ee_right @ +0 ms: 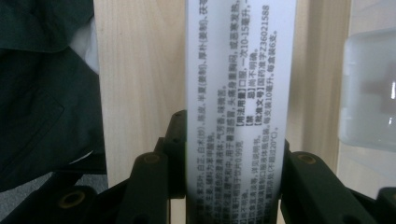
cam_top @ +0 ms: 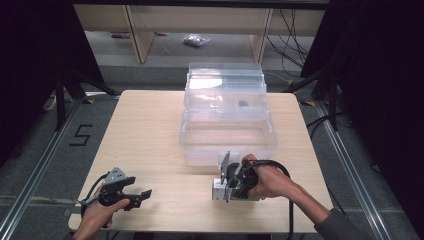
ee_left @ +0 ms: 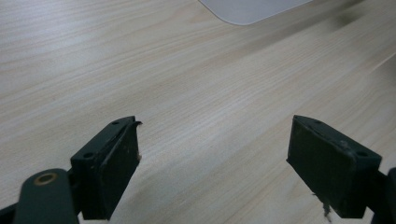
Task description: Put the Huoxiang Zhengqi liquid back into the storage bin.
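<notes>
Currently right tool (cam_top: 226, 184) clamped on white printed box (ee_right: 240, 93), long axis along jaws, low over bench (cam_top: 150, 130), clear bin (cam_top: 227, 142) just beyond. Left tool (cam_top: 131, 195) wide open, empty, well apart.

A white cardboard box (ee_right: 240, 93) printed with small black text stands lengthwise between the right gripper's (ee_right: 233, 186) black fingers (ee_right: 308, 186), pinched on both narrow sides, its far end extending well beyond their tips.
</notes>
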The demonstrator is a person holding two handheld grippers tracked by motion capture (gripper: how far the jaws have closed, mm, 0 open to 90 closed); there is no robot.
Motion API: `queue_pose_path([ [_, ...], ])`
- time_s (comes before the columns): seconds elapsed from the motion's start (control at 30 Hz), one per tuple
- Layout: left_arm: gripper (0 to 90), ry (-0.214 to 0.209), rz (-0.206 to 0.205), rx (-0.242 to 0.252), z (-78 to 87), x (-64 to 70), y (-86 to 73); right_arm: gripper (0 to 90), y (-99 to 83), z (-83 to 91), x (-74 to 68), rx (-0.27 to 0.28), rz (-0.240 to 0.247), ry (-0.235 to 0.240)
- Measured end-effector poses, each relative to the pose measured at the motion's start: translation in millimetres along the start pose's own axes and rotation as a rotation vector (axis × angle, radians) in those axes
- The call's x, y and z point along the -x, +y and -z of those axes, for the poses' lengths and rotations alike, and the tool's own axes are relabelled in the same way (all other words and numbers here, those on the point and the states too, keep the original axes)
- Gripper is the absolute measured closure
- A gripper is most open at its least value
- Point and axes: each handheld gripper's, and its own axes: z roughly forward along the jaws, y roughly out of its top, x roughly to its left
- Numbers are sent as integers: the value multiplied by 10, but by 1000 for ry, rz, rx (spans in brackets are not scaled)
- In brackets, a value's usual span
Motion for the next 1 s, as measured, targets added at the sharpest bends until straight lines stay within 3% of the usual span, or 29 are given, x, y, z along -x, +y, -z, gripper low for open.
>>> queue_pose_path([
  [0.03,160,0,0,1,-1,0,0,645,-3,21,41,6,33,1],
  [0.07,160,0,0,0,0,0,0,646,-9,50,30,1,-1,-6],
  [0.1,160,0,0,0,1,-1,0,646,-6,63,66,5,37,-2],
  [0.13,159,0,0,0,0,-2,0,646,-18,78,62,8,7,-2],
  [0.23,160,1,0,0,1,-2,-1,646,-24,163,123,11,22,-10],
  [0.3,159,1,0,0,0,-2,-1,646,-37,222,129,9,-19,-11],
  [0.37,160,1,0,0,1,-2,-1,647,-48,272,157,14,-26,-7],
  [0.4,159,1,-1,0,1,-2,-1,647,-52,297,184,21,-9,-9],
  [0.57,160,1,-1,0,-1,-1,-1,647,-80,450,247,26,-31,-16],
  [0.6,159,2,0,1,-1,-1,-1,647,-84,469,284,36,1,-16],
  [0.63,159,1,0,0,-1,-1,-1,647,-94,506,289,35,-24,-21],
  [0.73,160,1,0,1,-3,-1,-2,647,-109,568,342,41,-8,-15],
  [0.83,159,1,2,0,-3,0,-2,647,-137,632,375,36,-42,-20],
  [0.9,160,6,1,9,-8,1,-5,647,-150,664,406,31,-39,-17],
  [0.93,159,5,4,7,-8,4,-6,648,-152,680,438,32,-14,-19],
  [1.0,160,0,1,2,-8,1,-4,648,-173,730,471,37,-36,-27],
])
